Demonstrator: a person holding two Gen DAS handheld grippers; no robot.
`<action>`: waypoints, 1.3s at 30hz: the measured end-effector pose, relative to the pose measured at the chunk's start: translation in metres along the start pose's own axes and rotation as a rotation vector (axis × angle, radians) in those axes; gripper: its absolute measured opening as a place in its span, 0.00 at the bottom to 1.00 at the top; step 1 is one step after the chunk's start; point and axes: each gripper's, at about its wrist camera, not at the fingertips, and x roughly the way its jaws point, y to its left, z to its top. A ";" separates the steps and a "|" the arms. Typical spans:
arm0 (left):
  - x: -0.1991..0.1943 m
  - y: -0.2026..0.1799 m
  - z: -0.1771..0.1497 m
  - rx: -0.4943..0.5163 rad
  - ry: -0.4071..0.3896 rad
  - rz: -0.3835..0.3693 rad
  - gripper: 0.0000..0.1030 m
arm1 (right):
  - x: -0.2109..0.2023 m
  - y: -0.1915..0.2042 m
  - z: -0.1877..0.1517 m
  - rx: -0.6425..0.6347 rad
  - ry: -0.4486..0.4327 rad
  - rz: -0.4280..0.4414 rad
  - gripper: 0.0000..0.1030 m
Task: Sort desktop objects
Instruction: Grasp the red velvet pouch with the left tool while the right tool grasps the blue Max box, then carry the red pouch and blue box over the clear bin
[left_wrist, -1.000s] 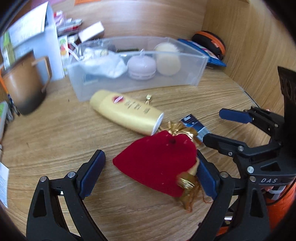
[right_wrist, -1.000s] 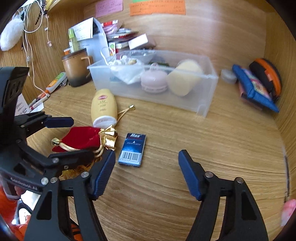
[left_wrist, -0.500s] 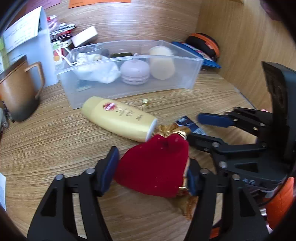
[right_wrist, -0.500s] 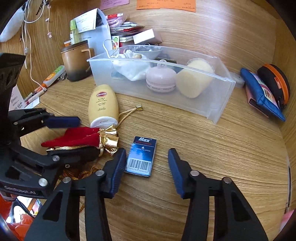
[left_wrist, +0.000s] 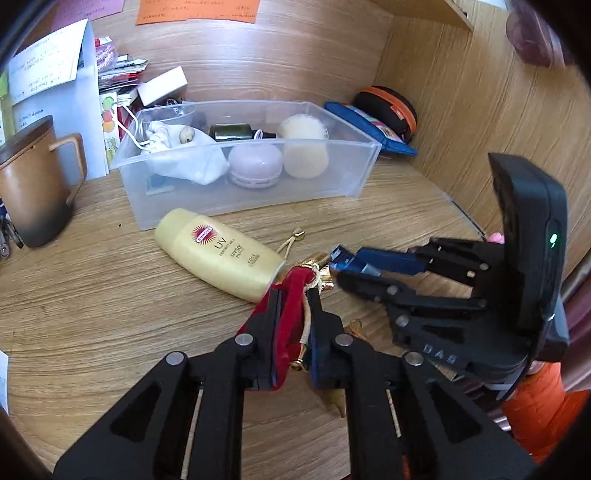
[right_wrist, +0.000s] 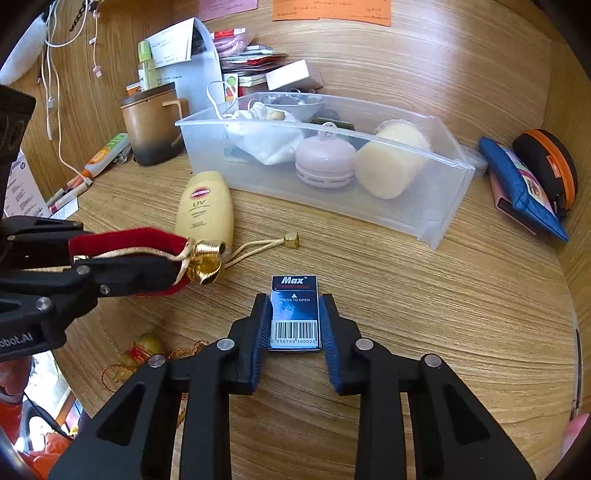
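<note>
Both claws just closed: left claw (left_wrist: 291, 295) now pinches red pouch (left_wrist: 290, 291), right claw (right_wrist: 293, 317) clamps blue box (right_wrist: 294, 314) on desk (right_wrist: 424, 314) — clear bin (right_wrist: 436, 218) lies ahead, pouch claw nearer bin's left end.

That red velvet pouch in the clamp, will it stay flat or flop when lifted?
Probably flop: the red pouch already looks squashed thin between the left gripper fingers. Its gold cord trails loose on the desk, so it would likely dangle. It seems light.

The bottle (right_wrist: 205, 206) lies before the bin (right_wrist: 424, 221), with the pouch (right_wrist: 129, 245) left of the box (right_wrist: 294, 314).
</note>
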 end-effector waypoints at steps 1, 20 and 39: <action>0.000 0.000 0.000 0.001 0.001 0.004 0.11 | -0.002 -0.001 0.000 0.003 -0.004 0.001 0.24; -0.050 0.007 0.031 0.016 -0.135 0.029 0.11 | -0.044 -0.015 0.027 0.017 -0.117 -0.021 0.24; -0.081 0.015 0.084 0.033 -0.235 0.051 0.11 | -0.059 -0.022 0.078 -0.031 -0.206 -0.016 0.24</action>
